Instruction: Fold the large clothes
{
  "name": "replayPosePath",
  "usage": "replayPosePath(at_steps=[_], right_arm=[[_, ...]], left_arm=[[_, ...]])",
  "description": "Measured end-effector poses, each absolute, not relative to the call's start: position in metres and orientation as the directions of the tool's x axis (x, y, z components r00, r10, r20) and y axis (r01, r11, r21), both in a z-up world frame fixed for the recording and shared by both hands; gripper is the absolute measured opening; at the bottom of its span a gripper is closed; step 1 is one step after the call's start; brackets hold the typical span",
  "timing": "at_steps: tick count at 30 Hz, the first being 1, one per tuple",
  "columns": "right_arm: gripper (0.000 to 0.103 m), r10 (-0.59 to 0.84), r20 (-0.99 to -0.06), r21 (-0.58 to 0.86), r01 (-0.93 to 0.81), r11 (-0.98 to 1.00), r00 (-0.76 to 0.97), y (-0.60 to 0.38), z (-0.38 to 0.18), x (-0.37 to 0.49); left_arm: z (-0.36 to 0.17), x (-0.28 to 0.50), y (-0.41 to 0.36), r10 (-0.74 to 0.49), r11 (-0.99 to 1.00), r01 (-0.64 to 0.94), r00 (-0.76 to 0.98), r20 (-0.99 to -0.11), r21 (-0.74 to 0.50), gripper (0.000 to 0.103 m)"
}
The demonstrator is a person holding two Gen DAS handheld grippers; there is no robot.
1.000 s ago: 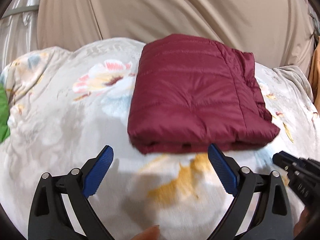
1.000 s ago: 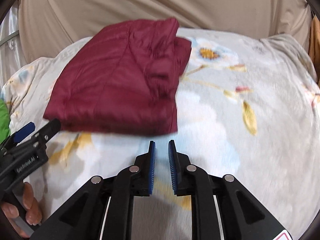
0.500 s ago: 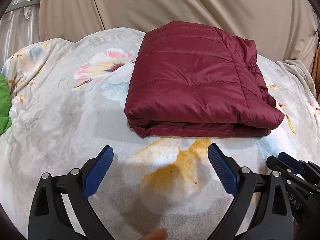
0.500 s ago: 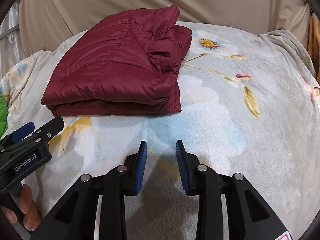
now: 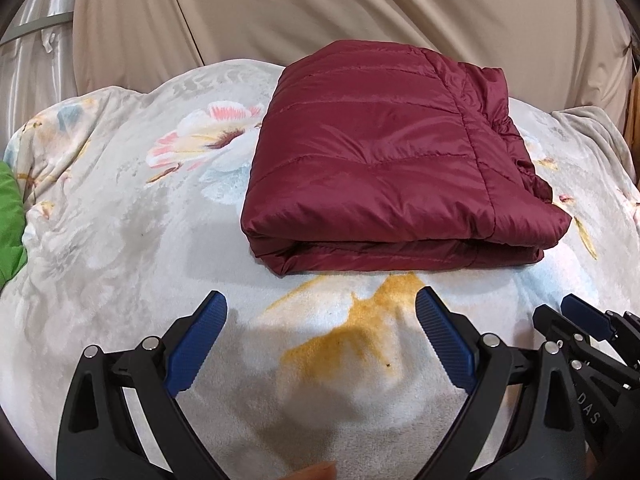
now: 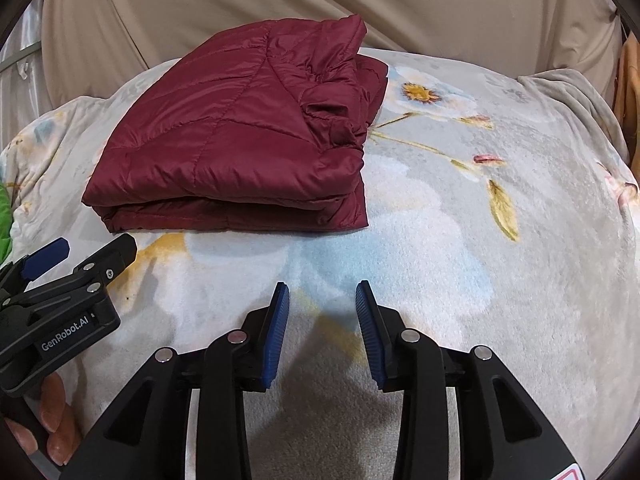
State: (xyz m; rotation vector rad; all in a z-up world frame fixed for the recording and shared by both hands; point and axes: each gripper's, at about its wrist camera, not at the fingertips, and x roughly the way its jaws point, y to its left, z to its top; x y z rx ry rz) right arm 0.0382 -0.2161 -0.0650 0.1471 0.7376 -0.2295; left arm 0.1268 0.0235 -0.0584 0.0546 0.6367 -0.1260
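Maroon puffer jacket [image 5: 384, 168] lies folded, apparently done; left gripper [image 5: 320, 338] and right gripper [image 6: 322, 330] released, empty, near side

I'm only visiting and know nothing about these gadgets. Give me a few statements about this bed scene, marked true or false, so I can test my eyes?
1. The maroon puffer jacket lies folded on the floral blanket. True.
2. The left hand-held gripper is clamped on the jacket. False: it is open and empty, short of the jacket.
3. The right hand-held gripper holds nothing. True.
4. The jacket is spread out flat with sleeves extended. False: it is a compact layered bundle.
5. Something green shows at the blanket's left edge. True.
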Motion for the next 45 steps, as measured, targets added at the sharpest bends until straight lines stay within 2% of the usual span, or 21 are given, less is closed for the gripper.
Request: replayPosePath(at_steps=[45], right_arm=[[0.035, -0.181, -0.655, 0.027, 0.261, 0.965, 0.734, -0.192, -0.059, 0.035]], left_arm=[[-0.058, 0.122, 0.012, -0.088, 0.984, 0.162, 0.812, -0.577, 0.079, 0.093]])
